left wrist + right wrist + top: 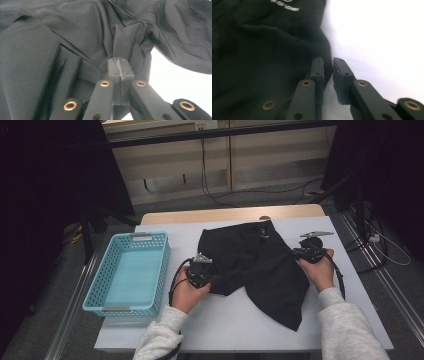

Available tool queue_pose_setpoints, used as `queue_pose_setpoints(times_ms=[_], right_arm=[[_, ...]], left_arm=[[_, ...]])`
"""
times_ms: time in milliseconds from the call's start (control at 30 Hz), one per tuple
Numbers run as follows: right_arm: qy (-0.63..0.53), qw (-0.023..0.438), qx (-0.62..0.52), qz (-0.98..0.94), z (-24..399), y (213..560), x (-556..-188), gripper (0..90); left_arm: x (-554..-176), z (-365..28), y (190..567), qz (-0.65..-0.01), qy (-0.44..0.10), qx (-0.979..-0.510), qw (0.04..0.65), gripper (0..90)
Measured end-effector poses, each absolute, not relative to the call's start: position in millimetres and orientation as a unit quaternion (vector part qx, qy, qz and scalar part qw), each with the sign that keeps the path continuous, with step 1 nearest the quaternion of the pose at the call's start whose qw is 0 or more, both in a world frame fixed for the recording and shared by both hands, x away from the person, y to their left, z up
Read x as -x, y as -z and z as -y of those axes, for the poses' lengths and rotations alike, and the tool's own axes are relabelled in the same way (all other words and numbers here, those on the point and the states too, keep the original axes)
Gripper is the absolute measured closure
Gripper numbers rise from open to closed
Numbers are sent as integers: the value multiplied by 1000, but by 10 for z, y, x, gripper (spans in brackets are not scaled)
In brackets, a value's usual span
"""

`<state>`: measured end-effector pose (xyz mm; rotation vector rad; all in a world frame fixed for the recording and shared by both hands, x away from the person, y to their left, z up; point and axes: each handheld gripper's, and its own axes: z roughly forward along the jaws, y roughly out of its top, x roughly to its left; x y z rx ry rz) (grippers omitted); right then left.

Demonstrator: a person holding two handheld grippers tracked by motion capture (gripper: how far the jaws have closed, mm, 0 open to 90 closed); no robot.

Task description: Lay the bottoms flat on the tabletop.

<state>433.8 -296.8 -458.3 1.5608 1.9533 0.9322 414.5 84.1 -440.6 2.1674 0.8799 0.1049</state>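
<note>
Grey sleeves come in from the near edge of the white counter (235,320), each hand carrying a claw. At far left sits a turquoise basket (102,285), holding nothing. Next, the left claw (212,279) is clamped tight on a pinched fold of the black shorts (260,265), cloth bunching into creases around its closed tips (a thin sliver of fabric shows between the pads). Those shorts lie spread at mid-counter, one leg trailing toward the near right; they look light, limp and a bit slick, so they will likely sag and slide unless taken by a hem or the waistband. Matte black, they carry small white lettering (285,7). The right claw (327,67) stands slightly apart at the garment's right edge, gripping nothing.
</note>
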Motion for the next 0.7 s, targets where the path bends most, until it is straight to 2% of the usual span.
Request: queue_pose_setpoints(times_ms=[67, 267, 300, 367, 467, 600, 700], right_arm=[[-342, 225, -557, -723, 2944, 4558, -4239, 716], [-331, 228, -528, -748, 2958, 4500, -3873, 640], [-330, 230, -526, -749, 2969, 4496, -3808, 640], [-330, 231, -524, -751, 2994, 4490, -3689, 608], [-339, 230, -523, -747, 3030, 4491, -3528, 588], [-317, 243, -515, -758, 3023, 4521, -3425, 561], [-319, 235, -526, -753, 3031, 4566, -3415, 575]], left_arm=[[-4150, -849, 4389, -348, -44, -850, 392, 900], [-4134, -822, 4356, -336, -56, -851, 400, 884], [-4135, -819, 4349, -332, -63, -850, 404, 827], [-4131, -804, 4332, -330, -71, -844, 417, 658], [-4116, -763, 4304, -314, -79, -840, 435, 474], [-4068, -617, 4298, -291, -76, -845, 441, 390], [-4049, -468, 4338, -273, -73, -852, 440, 380]])
